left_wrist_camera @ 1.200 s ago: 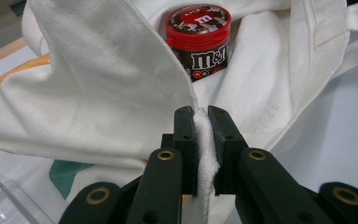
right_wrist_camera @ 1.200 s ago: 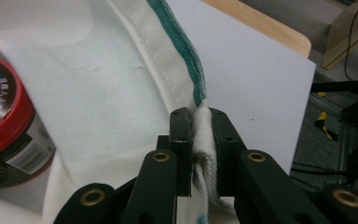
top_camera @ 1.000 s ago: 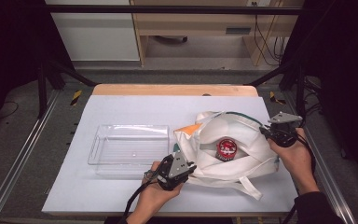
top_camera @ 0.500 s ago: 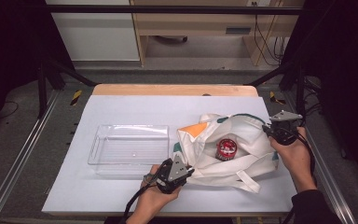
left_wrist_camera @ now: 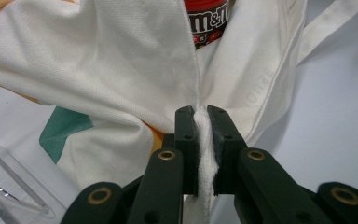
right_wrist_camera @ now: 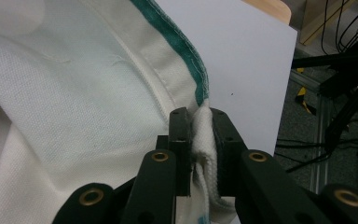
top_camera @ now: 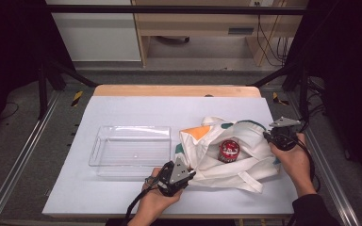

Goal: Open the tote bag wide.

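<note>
Left hand-held gripper (left_wrist_camera: 204,135) pinching bag (left_wrist_camera: 121,70), jar (left_wrist_camera: 207,21) half-hidden

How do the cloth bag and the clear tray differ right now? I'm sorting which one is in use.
The cloth bag is soft, white and crumpled; the clear tray is rigid and see-through. The bag holds a red-lidded jar; the tray has nothing in it. The bag's rim is pinched by the left hand-held gripper and the right hand-held gripper; the tray is untouched. Both lie on the white table.
</note>
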`<state>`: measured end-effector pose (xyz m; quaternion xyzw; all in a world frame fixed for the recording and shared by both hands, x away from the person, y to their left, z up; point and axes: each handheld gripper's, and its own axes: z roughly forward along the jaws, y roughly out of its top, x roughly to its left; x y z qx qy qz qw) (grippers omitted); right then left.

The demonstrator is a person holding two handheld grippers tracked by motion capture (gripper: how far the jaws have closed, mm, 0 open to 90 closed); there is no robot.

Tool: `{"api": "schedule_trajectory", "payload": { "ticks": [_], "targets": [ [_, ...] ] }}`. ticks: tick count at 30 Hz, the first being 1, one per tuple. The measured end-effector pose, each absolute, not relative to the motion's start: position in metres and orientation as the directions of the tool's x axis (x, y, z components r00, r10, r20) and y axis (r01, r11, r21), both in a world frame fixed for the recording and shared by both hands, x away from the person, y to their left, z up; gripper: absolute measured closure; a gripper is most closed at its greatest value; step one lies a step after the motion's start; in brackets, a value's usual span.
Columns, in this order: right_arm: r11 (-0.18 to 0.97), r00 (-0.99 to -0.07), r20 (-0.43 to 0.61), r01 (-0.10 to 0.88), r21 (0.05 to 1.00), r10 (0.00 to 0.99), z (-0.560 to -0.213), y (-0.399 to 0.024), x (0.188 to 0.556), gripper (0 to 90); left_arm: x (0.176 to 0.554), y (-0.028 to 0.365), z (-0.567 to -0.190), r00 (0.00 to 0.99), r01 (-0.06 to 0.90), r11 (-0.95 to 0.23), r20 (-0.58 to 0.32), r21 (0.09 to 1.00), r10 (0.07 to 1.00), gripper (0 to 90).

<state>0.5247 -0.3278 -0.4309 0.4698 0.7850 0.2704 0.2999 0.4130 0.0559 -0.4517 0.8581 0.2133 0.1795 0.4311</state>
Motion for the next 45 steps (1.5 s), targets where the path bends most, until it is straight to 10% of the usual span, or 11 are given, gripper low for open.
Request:
{"api": "schedule_trajectory", "payload": {
  "ticks": [14,45],
  "targets": [
    [0.357,-0.346,-0.182,0.551,0.755,0.92,-0.417,-0.329,0.511,49.8,0.414,0.056,-0.451,0.845,0.218,-0.524,0.11,0.823,0.524,83.0],
    [0.377,-0.401,-0.188,0.47,0.798,0.897,-0.392,-0.307,0.467,28.9,0.416,0.058,-0.449,0.849,0.235,-0.503,0.076,0.832,0.523,75.5]
  ]
}}
